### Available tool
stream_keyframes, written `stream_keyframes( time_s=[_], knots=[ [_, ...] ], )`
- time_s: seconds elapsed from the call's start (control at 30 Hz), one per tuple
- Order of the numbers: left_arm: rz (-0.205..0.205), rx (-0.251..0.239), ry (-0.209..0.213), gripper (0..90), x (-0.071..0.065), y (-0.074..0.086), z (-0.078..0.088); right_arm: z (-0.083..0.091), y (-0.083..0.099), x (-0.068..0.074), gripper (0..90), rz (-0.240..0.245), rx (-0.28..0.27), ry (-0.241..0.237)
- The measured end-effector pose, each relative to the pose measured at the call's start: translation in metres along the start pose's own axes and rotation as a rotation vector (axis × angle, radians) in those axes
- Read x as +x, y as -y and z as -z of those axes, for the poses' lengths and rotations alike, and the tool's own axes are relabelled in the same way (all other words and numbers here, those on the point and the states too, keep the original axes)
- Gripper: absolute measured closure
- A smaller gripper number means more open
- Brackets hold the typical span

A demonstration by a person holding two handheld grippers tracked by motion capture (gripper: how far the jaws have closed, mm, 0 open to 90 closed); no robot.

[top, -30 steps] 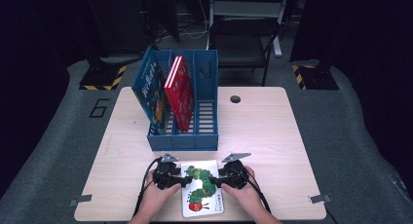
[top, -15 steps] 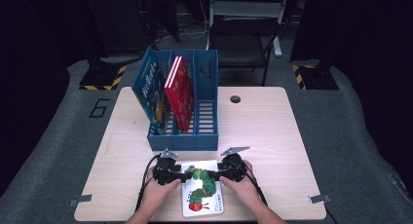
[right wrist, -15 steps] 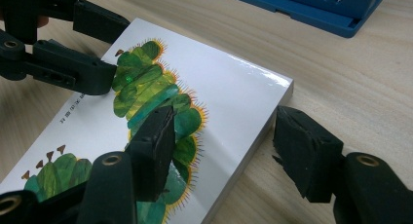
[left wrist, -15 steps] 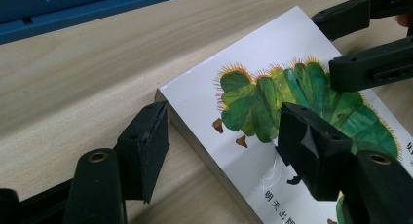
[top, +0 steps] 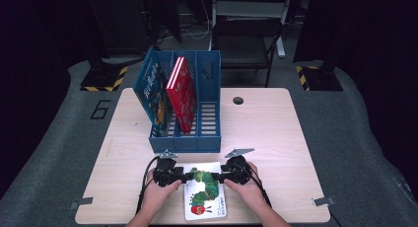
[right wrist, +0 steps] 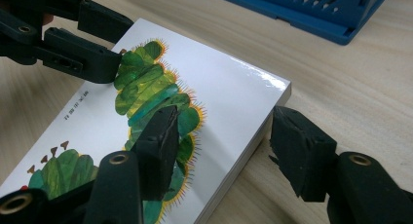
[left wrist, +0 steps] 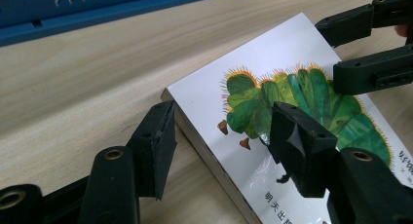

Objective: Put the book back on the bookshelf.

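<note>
A white picture book [top: 207, 202] with a green caterpillar on its cover lies flat near the table's front edge. My left gripper [top: 185, 177] is at its far left corner. In the left gripper view that gripper [left wrist: 224, 121] straddles the book's [left wrist: 292, 48] spine edge, one jaw on the table and one over the cover. My right gripper [top: 222, 177] straddles the opposite long edge [right wrist: 224, 119], with a gap between its outer jaw and the book [right wrist: 229, 87]. Both pairs of jaws have just been closing and neither presses on the book.
A blue file rack [top: 185, 140] stands just beyond the book and holds an upright blue book [top: 155, 91] and a red book [top: 180, 94]. A cable hole [top: 238, 100] sits at the table's back. A chair [top: 246, 44] stands behind the table.
Both hands have edged slightly toward the rack along the book's sides. The book lies flat where it was.
</note>
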State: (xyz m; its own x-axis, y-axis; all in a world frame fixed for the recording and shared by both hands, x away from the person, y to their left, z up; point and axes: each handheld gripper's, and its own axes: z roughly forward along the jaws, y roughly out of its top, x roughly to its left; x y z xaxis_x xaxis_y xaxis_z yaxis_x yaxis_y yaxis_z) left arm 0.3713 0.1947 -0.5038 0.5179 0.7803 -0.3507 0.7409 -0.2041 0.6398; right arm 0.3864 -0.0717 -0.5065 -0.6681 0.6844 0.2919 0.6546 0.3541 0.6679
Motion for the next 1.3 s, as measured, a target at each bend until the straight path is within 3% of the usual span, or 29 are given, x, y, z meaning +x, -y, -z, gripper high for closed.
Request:
stream_keyframes(
  time_s=[0.2,0.37,0.63,0.93,0.97,1.0,1.13,1.3],
  knots=[
    [-0.022,-0.023,0.025,43.6,-0.005,-0.004,0.013,0.012,-0.003,0.007,45.3,0.023,-0.028,0.011],
    [-0.023,-0.049,0.038,43.5,-0.01,-0.009,0.024,0.021,-0.006,0.013,45.4,0.075,-0.057,0.028],
    [-0.065,-0.086,0.042,43.6,-0.015,-0.015,0.039,0.036,-0.011,0.019,45.4,0.076,-0.114,0.009],
    [-0.066,-0.149,0.064,44.2,-0.024,-0.024,0.057,0.052,-0.022,0.025,45.9,0.09,-0.166,0.006],
    [-0.081,-0.153,0.064,44.3,-0.024,-0.025,0.059,0.054,-0.023,0.026,45.9,0.094,-0.171,0.008],
    [-0.068,-0.164,0.065,44.2,-0.025,-0.025,0.06,0.056,-0.024,0.027,45.9,0.099,-0.178,0.01],
    [-0.095,-0.163,0.061,44.4,-0.027,-0.028,0.067,0.059,-0.026,0.029,46.4,0.117,-0.198,0.017],
    [-0.1,-0.183,0.061,44.4,-0.029,-0.031,0.072,0.064,-0.03,0.031,46.4,0.115,-0.216,0.012]
  ],
)
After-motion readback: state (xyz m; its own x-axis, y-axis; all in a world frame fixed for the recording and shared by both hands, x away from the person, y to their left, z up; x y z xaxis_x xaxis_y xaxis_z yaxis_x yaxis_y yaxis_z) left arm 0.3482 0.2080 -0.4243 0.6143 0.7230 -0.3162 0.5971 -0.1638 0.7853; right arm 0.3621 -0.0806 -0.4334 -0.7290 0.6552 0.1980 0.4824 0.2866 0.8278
